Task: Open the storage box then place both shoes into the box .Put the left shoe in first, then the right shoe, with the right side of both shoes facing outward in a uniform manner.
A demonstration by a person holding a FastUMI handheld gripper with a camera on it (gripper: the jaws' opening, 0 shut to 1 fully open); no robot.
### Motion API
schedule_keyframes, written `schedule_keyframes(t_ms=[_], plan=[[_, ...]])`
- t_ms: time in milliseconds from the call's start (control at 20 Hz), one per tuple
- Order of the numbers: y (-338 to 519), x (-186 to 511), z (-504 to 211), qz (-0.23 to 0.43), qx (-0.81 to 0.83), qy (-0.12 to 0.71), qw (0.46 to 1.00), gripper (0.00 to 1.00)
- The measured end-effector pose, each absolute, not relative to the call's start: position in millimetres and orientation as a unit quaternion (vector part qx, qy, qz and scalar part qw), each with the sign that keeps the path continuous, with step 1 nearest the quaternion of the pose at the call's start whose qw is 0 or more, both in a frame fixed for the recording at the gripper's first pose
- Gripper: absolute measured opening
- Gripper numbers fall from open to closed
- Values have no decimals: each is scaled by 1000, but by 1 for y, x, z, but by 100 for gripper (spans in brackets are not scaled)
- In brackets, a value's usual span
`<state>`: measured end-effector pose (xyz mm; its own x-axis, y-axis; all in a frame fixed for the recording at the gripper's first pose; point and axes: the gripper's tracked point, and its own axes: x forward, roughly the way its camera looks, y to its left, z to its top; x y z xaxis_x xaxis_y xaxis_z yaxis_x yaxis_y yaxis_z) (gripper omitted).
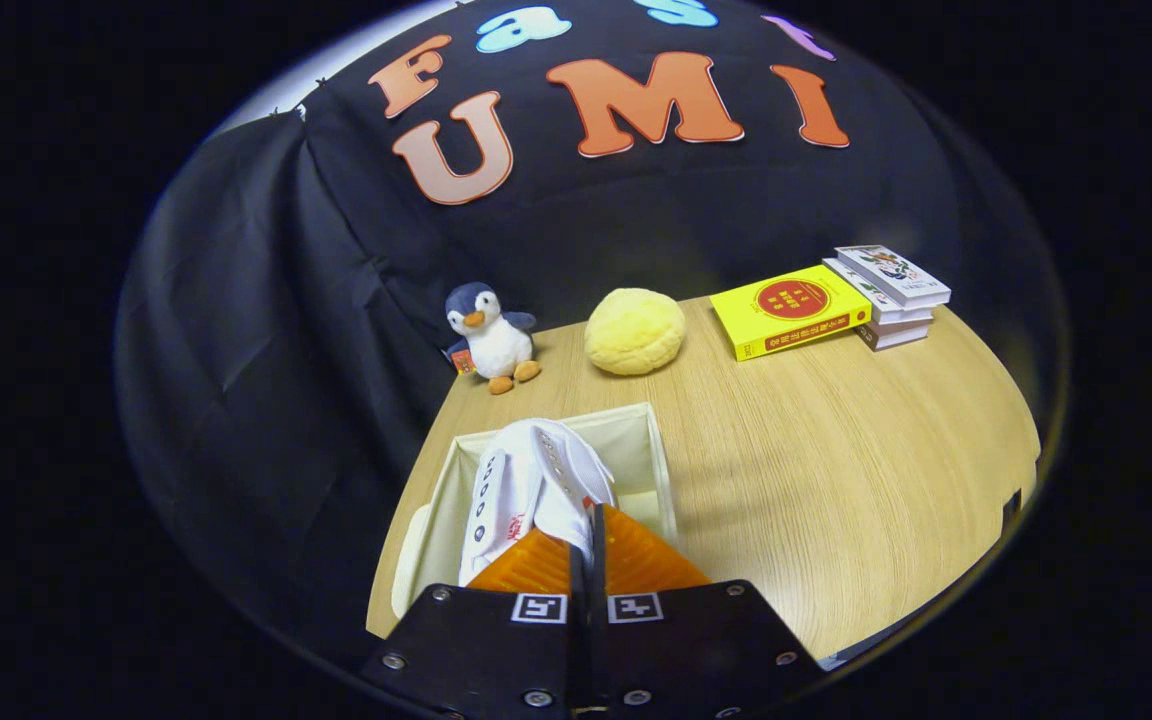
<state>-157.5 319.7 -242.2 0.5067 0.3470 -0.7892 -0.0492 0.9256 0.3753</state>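
low in the frame's middle, the gripper (588,520) is clenched, fingers pinching the white shoe (536,490) that stands inside the open storage box (651,450) on the wooden table (836,450).

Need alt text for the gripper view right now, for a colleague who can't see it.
The gripper is shut on a white shoe, holding it over the open storage box on a wooden table. Beyond sit a plush penguin, a yellow plush bun and stacked books.

Dim booth, table (836,450) brightly lit, edges perhaps fisheye-warped and soft.
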Motion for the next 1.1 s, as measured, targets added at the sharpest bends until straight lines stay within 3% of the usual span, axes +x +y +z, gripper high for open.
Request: schedule_keyframes(t_ms=[350, 450, 600, 650, 1100], plan=[[323, -164, -267, 97, 122, 507, 847, 5], [328, -167, -266, 108, 115, 516, 842, 15], [338, -174, -254, 135, 124, 515, 837, 22], [341, -166, -244, 142, 130, 498, 846, 29], [316, -118, -175, 178, 106, 401, 893, 54]])
